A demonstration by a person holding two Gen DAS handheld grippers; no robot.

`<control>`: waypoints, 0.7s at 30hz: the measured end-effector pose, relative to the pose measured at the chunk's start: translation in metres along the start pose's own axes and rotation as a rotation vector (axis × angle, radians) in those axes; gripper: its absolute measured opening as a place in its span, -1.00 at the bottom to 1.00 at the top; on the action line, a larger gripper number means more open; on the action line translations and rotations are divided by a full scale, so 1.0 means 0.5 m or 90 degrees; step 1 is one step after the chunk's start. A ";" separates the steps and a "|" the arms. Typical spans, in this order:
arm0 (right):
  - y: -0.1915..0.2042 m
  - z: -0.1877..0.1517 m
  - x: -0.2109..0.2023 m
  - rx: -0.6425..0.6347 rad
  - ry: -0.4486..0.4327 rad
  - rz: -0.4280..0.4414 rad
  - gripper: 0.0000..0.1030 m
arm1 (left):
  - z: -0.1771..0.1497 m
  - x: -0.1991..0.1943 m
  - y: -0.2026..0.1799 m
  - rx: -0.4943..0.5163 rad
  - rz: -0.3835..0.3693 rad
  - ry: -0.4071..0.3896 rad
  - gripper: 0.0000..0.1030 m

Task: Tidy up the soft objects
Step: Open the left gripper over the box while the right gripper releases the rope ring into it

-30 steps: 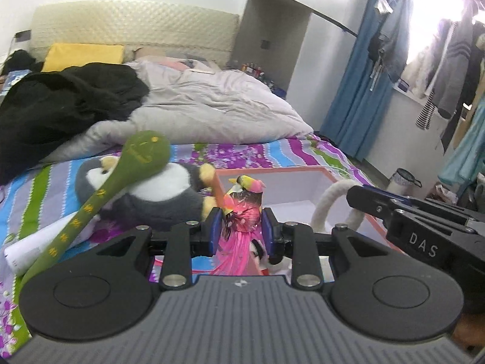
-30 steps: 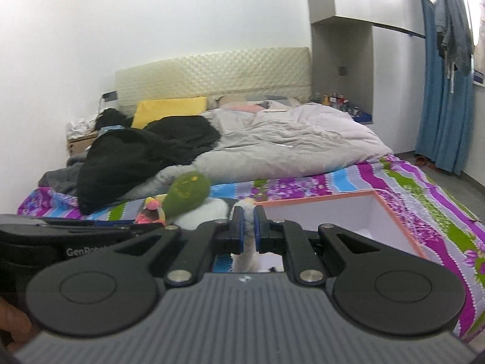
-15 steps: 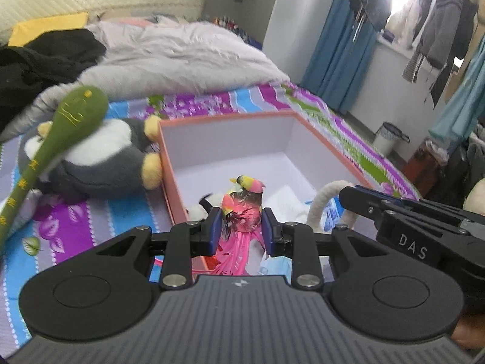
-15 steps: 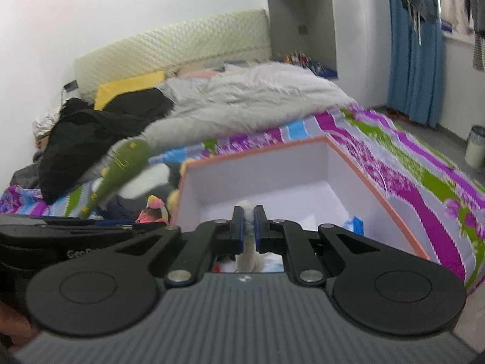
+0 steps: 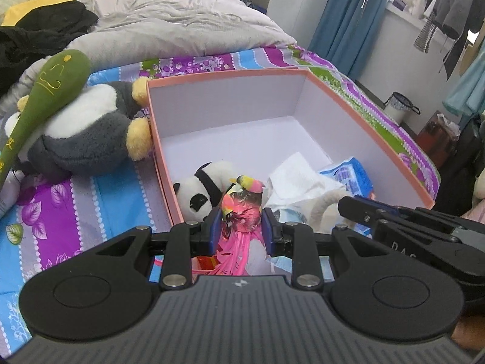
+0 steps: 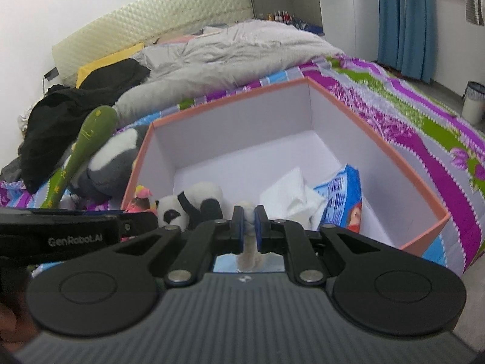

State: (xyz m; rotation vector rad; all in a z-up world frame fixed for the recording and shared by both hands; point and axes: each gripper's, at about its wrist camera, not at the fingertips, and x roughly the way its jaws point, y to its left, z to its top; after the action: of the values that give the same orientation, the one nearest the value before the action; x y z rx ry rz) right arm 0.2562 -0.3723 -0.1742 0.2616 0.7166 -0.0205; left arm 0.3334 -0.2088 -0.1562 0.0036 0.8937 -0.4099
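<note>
An orange-rimmed box [image 5: 357,112] with white walls sits on the striped bedspread. My left gripper [image 5: 241,224] hangs over its near left corner. Its jaws are opening, with a pink feathered bird toy [image 5: 242,206] still touching both pads. My right gripper [image 6: 247,226] is shut on a thin cream plush cord [image 6: 247,248] above the box's near edge. That cord [image 5: 321,206] curves up beside the left gripper. A small panda plush [image 5: 200,188] lies inside the box, just past the bird toy.
A white tissue [image 5: 300,176] and a blue packet [image 5: 351,176] lie in the box. Left of the box rest a grey-and-white penguin plush [image 5: 88,127] and a green plush club [image 5: 57,79]. A grey duvet [image 5: 182,24] and black clothes [image 5: 36,39] cover the far bed.
Both grippers have come down and tilted toward the box, so its inside and the panda now show. The left jaws stand slightly wider around the bird toy.
</note>
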 end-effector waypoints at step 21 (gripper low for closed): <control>0.083 0.060 -0.165 -0.014 -0.097 0.024 -0.55 | 0.040 -0.206 0.037 0.008 0.001 -0.085 0.04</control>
State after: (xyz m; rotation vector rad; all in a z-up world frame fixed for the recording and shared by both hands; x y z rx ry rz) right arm 0.2178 -0.3454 -0.0891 0.2495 0.5598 0.0041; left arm 0.2977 -0.1593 -0.0687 -0.0108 0.7596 -0.4090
